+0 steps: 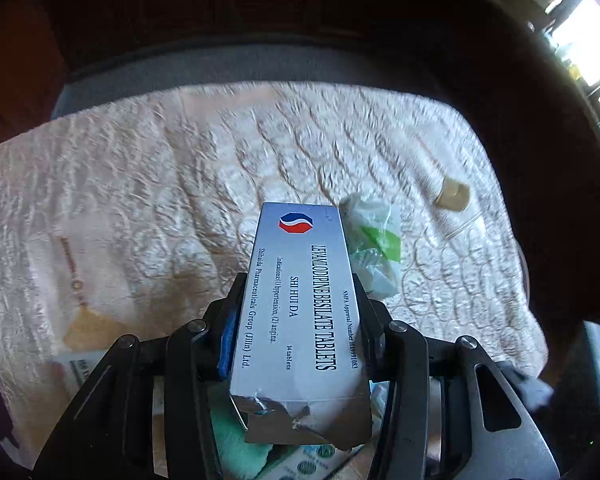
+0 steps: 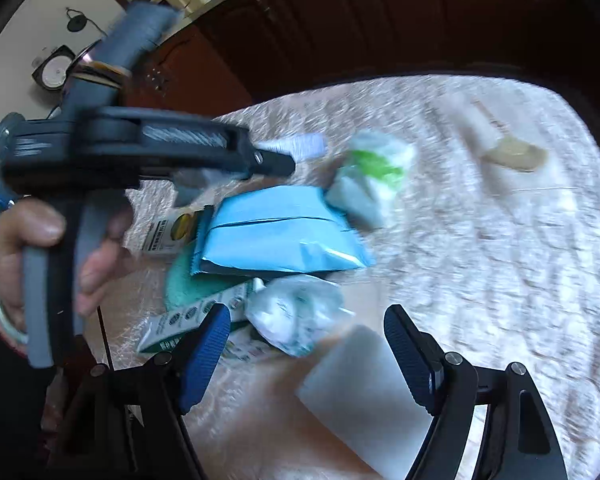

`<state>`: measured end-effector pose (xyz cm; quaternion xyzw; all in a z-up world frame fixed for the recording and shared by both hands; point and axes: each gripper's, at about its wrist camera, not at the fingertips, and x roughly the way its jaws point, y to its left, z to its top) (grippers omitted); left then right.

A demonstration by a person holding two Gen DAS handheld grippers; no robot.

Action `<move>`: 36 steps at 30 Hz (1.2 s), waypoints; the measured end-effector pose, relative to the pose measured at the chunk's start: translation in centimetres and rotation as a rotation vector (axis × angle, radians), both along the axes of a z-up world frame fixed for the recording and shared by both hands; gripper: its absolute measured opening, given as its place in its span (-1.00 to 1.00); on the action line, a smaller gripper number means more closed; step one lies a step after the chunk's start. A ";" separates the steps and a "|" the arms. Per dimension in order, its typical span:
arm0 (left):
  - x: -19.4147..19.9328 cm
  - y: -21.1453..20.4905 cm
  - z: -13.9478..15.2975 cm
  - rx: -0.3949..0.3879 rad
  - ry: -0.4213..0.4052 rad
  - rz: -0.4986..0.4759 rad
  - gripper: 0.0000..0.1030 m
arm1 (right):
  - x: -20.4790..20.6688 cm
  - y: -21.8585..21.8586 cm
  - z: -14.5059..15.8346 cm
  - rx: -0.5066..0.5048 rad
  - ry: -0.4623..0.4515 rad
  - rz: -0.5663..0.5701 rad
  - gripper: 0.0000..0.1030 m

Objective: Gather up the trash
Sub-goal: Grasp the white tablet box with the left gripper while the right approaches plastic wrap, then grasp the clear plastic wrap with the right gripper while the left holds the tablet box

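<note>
Our left gripper (image 1: 296,316) is clamping a glossy torn cardboard pill box (image 1: 300,308); our right gripper (image 2: 304,344) is gaping empty above a flat white block (image 2: 360,396), beside a crumpled plastic wrapper (image 2: 296,316) on the quilted cloth (image 2: 500,260).

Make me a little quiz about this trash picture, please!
1. True or false: the left gripper is shut on the pill box.
2. What lies between the open fingers of the right gripper? A) white block B) banana C) spoon
3. Fill in: the green-and-white wrapper lies on the ____ tablecloth.

Key: 1 true. 2 A, the white block, not gripped. 3 white.
</note>
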<state>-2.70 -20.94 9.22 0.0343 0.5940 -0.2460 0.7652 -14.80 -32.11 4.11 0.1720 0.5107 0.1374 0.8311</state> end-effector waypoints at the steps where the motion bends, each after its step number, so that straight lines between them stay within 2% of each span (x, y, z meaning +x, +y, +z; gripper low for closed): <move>1: -0.3 0.3 0.5 -0.006 -0.016 0.000 -0.13 | 0.3 0.3 -0.3 0.008 0.005 0.004 0.16; 2: -0.6 0.6 1.1 -0.012 -0.036 0.001 -0.13 | 0.5 0.6 -0.7 0.012 0.013 0.009 -0.09; 3: -0.9 1.0 1.6 -0.016 -0.056 0.005 -0.13 | 0.6 0.7 -0.8 0.023 0.011 0.007 -0.12; 5: -1.6 1.5 2.5 -0.019 -0.094 0.016 -0.13 | 0.2 0.8 -0.4 0.016 -0.006 0.002 -0.43; 13: -4.9 1.4 5.0 -0.039 -0.200 0.036 -0.13 | -2.7 -1.8 4.0 0.004 -0.129 -0.058 -0.50; 20: -9.2 -1.1 6.8 -0.029 -0.316 -0.022 -0.13 | -6.0 -4.9 7.3 -0.029 -0.202 -0.141 -0.50; 36: -14.8 -6.8 8.1 -0.076 -0.332 -0.140 -0.13 | -11.4 -10.7 8.9 -0.070 -0.244 -0.289 -0.50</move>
